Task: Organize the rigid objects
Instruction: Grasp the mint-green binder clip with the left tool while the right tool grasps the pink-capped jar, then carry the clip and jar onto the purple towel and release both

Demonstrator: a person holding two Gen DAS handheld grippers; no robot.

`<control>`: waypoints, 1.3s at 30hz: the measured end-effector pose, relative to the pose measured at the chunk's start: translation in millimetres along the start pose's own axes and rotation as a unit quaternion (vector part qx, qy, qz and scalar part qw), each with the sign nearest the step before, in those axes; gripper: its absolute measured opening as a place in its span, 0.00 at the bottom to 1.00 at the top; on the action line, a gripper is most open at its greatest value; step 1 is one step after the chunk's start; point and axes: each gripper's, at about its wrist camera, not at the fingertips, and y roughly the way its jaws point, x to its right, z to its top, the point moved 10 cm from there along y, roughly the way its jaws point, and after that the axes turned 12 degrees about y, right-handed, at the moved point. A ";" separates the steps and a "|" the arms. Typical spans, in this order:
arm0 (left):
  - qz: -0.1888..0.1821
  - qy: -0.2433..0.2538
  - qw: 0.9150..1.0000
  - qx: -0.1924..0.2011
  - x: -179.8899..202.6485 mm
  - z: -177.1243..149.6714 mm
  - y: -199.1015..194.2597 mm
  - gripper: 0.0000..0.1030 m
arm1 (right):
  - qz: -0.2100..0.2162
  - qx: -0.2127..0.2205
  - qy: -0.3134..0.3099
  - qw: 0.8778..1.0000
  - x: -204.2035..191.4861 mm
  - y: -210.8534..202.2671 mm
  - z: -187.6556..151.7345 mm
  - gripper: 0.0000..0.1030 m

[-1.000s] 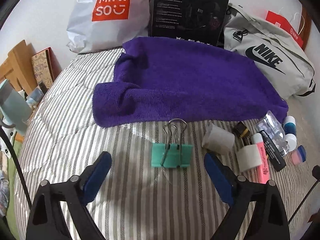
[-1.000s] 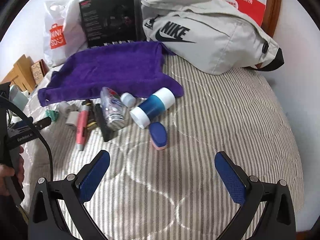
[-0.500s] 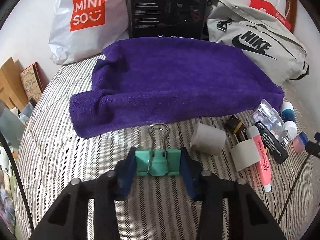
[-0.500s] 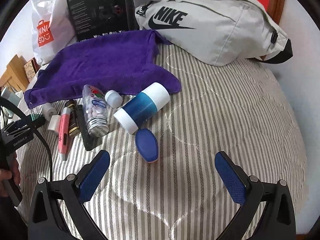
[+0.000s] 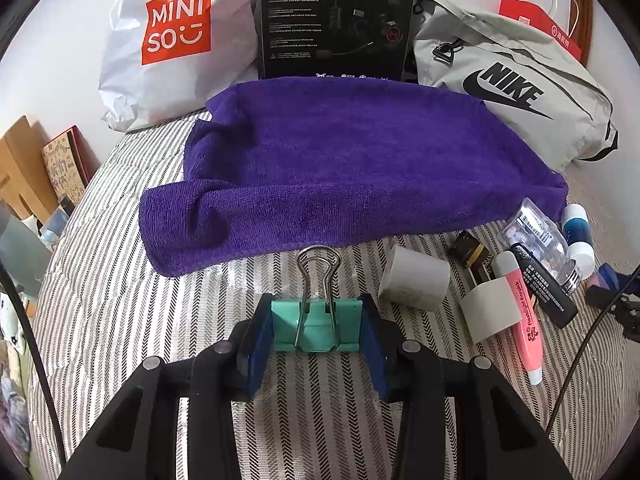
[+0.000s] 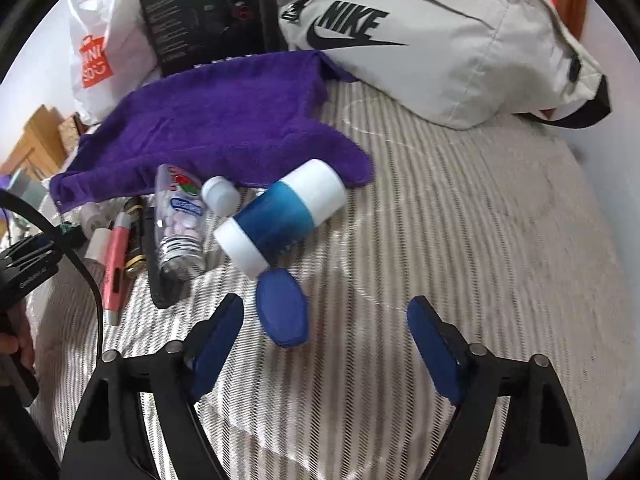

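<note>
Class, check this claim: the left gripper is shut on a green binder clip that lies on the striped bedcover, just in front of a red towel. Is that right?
Not quite. The towel is purple, not red, as the left wrist view shows. The rest holds: the left gripper is shut on the green binder clip, which lies on the striped bedcover just in front of that towel.

On the bed: one green binder clip [image 5: 316, 326]. Two short cardboard tubes [image 5: 416, 280]. One pink highlighter [image 5: 522, 320]. One clear bottle of pills [image 6: 180, 220], with one loose white cap [image 6: 220, 195] beside it. One blue-and-white container [image 6: 282, 216]. One small blue oval case [image 6: 283, 313]. One flat black tube [image 5: 546, 288]. One black-and-gold item [image 5: 472, 252], kind unclear. One purple towel [image 5: 340, 168]. Behind: one white shopping bag [image 5: 172, 40], one black box [image 5: 336, 20], one grey bag [image 5: 508, 92], one red paper bag [image 5: 536, 20].
</note>
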 end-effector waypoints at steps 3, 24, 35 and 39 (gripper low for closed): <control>-0.001 -0.003 1.000 0.000 0.5 -0.1 0.0 0.38 | 0.005 -0.008 -0.010 1.000 -2.2 5.0 -4.2 0.59; -0.001 -0.020 1.000 -0.006 -19.8 -1.6 -24.5 0.38 | 0.031 -0.015 -0.028 0.999 -8.2 -11.9 0.7 0.20; 0.007 -0.015 1.000 0.019 -36.4 41.1 -47.7 0.38 | 0.061 0.007 -0.043 0.997 -35.5 -28.9 43.3 0.20; 0.003 -0.010 1.000 0.029 -38.2 65.6 -46.1 0.38 | 0.075 0.018 -0.057 0.995 -52.6 -30.9 65.4 0.21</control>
